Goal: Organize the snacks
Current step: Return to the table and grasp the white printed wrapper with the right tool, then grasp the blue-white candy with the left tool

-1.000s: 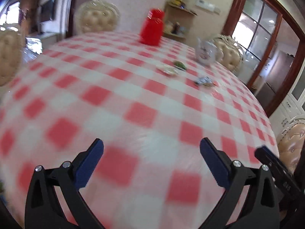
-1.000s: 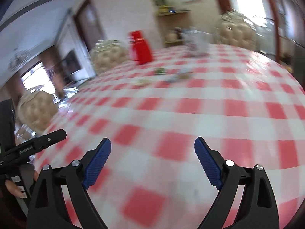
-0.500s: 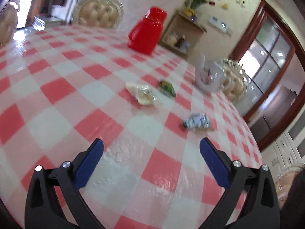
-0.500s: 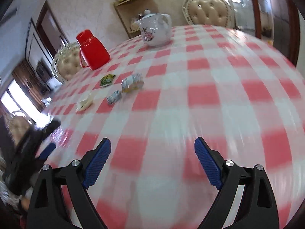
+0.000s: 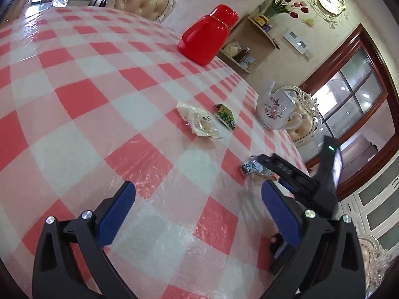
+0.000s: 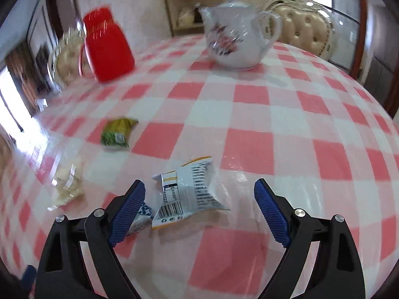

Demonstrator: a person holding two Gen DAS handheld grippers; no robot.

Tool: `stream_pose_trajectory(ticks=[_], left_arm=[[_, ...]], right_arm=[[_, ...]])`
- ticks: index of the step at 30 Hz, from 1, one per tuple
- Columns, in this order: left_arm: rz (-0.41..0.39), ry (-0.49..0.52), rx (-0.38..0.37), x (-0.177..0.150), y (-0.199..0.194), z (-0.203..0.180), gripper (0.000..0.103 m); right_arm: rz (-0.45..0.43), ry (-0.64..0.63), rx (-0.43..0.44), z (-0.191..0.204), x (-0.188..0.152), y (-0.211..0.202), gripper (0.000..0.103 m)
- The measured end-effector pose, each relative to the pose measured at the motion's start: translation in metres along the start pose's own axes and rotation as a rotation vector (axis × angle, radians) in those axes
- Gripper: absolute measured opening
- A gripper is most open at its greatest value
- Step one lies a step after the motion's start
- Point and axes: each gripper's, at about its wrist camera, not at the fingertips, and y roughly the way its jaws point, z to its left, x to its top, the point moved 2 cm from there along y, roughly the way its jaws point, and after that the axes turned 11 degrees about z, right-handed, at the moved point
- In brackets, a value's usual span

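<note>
Several snack packets lie on the red-and-white checked tablecloth. A white packet with a barcode (image 6: pixel 190 190) lies between the open fingers of my right gripper (image 6: pixel 199 206), with a small blue-patterned packet (image 6: pixel 141 218) by its left finger. A green packet (image 6: pixel 117 133) and a clear pale packet (image 6: pixel 67 183) lie further left. In the left wrist view the clear packet (image 5: pixel 203 124), the green packet (image 5: pixel 225 117) and the blue-patterned packet (image 5: pixel 250 168) lie ahead of my open, empty left gripper (image 5: pixel 197 209). The right gripper's body (image 5: pixel 299 179) hovers over the blue-patterned packet.
A red jug (image 5: pixel 207 38) and a white flowered teapot (image 5: pixel 275 109) stand at the far side of the table; they also show in the right wrist view, the jug (image 6: pixel 106 46) and the teapot (image 6: pixel 235 41). Cream upholstered chairs (image 6: pixel 305 31) ring the table. The table edge (image 5: pixel 296 149) curves away right.
Both grippers have moved forward toward the snacks. The right gripper now straddles the white barcode packet, and it has entered the left wrist view from the right.
</note>
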Motion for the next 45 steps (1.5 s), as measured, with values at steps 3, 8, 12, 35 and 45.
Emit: stream_pose_trajectory(ticks=[3, 8, 12, 35, 45], left_arm=[[0.008, 0.021, 0.004, -0.001, 0.001, -0.003, 0.101], [0.016, 0.062, 0.013, -0.004, 0.002, -0.01, 0.101], [0.031, 0.146, 0.034, -0.01, 0.005, -0.023, 0.101], [0.336, 0.847, 0.276, 0.012, 0.157, -0.141, 0.057], [0.246, 0.857, 0.28, -0.019, 0.124, -0.138, 0.022]], right_arm=[[0.004, -0.03, 0.006, 0.002, -0.001, 0.0, 0.05], [-0.057, -0.028, 0.045, -0.014, -0.05, -0.045, 0.042], [-0.147, 0.066, 0.159, -0.043, -0.102, -0.103, 0.041], [-0.206, 0.271, 0.223, -0.095, -0.151, -0.117, 0.042], [-0.204, 0.272, 0.227, -0.095, -0.151, -0.117, 0.042]])
